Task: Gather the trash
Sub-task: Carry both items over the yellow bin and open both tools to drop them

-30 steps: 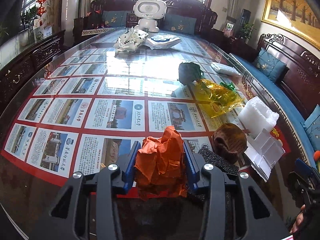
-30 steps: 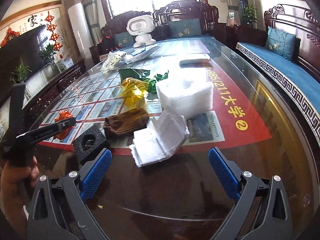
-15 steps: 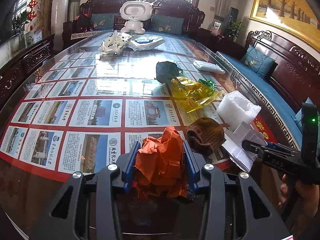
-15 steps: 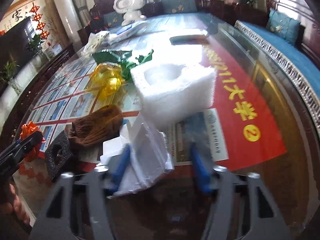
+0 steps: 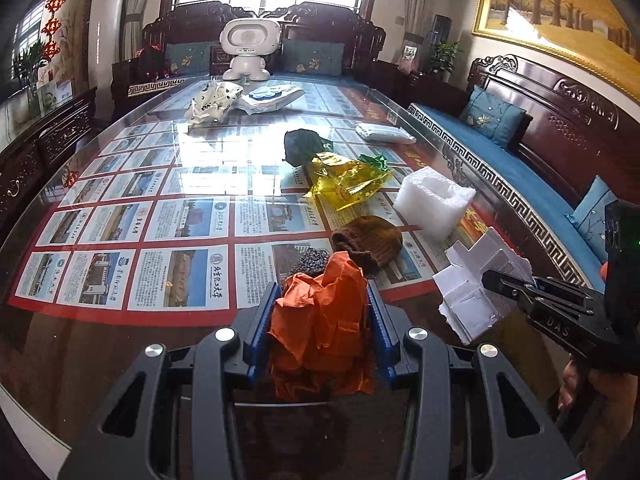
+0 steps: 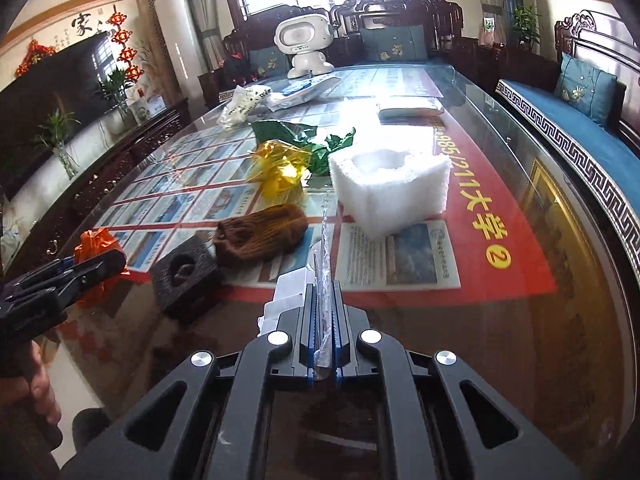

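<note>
Both grippers loaded; lift the trash clear.
The left gripper (image 5: 322,312) clamps crumpled orange paper (image 5: 324,320); the right gripper (image 6: 324,312), jaws just closed, pinches the white plastic packaging (image 5: 476,280). Raise it straight, avoiding the foam block (image 6: 390,184).

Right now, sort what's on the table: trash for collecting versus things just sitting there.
Trash:
- orange paper, in left gripper
- white packaging, in right gripper
- white foam block
- black foam piece
- yellow cellophane
- green wrapper

Lying about:
- white toy robot
- brown knit glove

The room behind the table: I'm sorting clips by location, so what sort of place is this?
Probably a home living room: carved dark-wood sofas with blue cushions, a framed landscape painting, a large television beside red knot ornaments.
</note>
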The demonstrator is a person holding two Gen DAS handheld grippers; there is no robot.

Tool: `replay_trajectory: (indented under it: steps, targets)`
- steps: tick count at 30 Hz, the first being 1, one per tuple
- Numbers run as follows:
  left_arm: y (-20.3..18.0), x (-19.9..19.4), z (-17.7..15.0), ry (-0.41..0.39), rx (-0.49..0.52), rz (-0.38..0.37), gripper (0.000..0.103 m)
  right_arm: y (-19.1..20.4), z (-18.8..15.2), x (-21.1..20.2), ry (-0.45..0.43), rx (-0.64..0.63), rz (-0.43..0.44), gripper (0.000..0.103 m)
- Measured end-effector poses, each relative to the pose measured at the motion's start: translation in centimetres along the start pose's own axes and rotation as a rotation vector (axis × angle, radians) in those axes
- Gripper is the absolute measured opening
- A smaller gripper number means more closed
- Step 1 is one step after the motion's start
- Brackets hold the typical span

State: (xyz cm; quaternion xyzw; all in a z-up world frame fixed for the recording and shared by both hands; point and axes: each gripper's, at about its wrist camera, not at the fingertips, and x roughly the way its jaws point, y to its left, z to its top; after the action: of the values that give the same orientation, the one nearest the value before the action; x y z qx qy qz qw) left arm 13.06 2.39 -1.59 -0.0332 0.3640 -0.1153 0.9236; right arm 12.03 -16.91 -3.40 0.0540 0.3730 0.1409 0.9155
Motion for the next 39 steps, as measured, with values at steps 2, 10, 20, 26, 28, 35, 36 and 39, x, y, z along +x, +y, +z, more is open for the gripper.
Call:
replay_trajectory:
  steps: [2,10,20,26,28,35,36,39]
  targets:
    - [-0.5,-1.2,-0.8,-0.003,0.012,-0.005,0.043,0.6,-0.9,-1.4,-0.007,-0.002,0.014,0.007]
    - [-2.2,-5.8,-4.9,0.001,0.043,-0.019,0.043,4.3,-4.6,-7.2,-0.046,-0.082,0.049,0.007]
    - [-5.0,-10.6,-13.2,0.061,0.126,-0.06,0.043,7.1,-14.3,-12.6,0.016,-0.138,0.077,0.007]
    - [-6.0,-10.3,-19.2,0.148,0.155,-0.082,0.043,7.2,-20.8,-12.2,0.119,-0.128,0.071,0.007]
    - [-6.2,-9.6,-21.4,0.194,0.16,-0.092,0.043,7.1,-22.9,-11.7,0.16,-0.113,0.074,0.007]
    - [-6.0,-7.1,-26.9,0.324,0.155,-0.107,0.043,6.6,-27.2,-10.2,0.243,-0.066,0.065,0.007]
    - [-6.0,-6.7,-27.5,0.34,0.154,-0.106,0.043,6.7,-27.7,-9.9,0.256,-0.064,0.062,0.007]
    - [-5.8,-5.4,-29.0,0.383,0.145,-0.108,0.043,6.6,-28.4,-9.0,0.287,-0.064,0.053,0.007]
